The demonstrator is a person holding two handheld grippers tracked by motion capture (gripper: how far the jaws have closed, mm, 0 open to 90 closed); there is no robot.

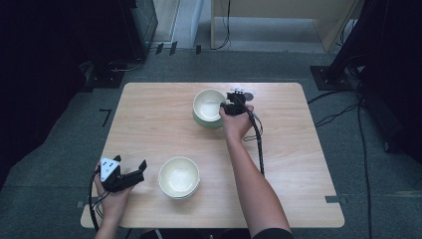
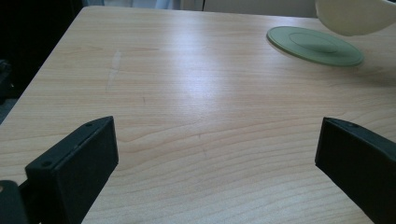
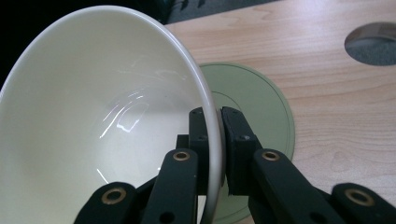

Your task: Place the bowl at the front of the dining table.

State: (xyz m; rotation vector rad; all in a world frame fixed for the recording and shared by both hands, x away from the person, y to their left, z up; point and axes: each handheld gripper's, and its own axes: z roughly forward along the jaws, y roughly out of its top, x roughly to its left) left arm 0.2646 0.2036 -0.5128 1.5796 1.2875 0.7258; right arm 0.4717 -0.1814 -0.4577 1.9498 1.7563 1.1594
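Pinched by its rim in the right gripper [image 3: 218, 140], the stiff, glossy, breakable cream bowl [image 3: 107, 121] hangs tilted above a green plate [image 3: 261, 116] at the tabletop's [image 1: 149, 124] 12 o'clock, while the left gripper [image 2: 217, 158] gapes empty.

Two cream bowls and one green saucer on the wooden table

Far bowl [image 1: 208, 106] — cream, glossy inside, empty; its rim is pinched between the jaws of the right gripper [image 1: 225, 107], and it is tilted and raised off the flat green saucer [image 3: 252, 107], which lies on the table under it; near bowl [image 1: 179, 177] — cream, upright, empty, at the table's front, just beside the left gripper [image 1: 140, 169].
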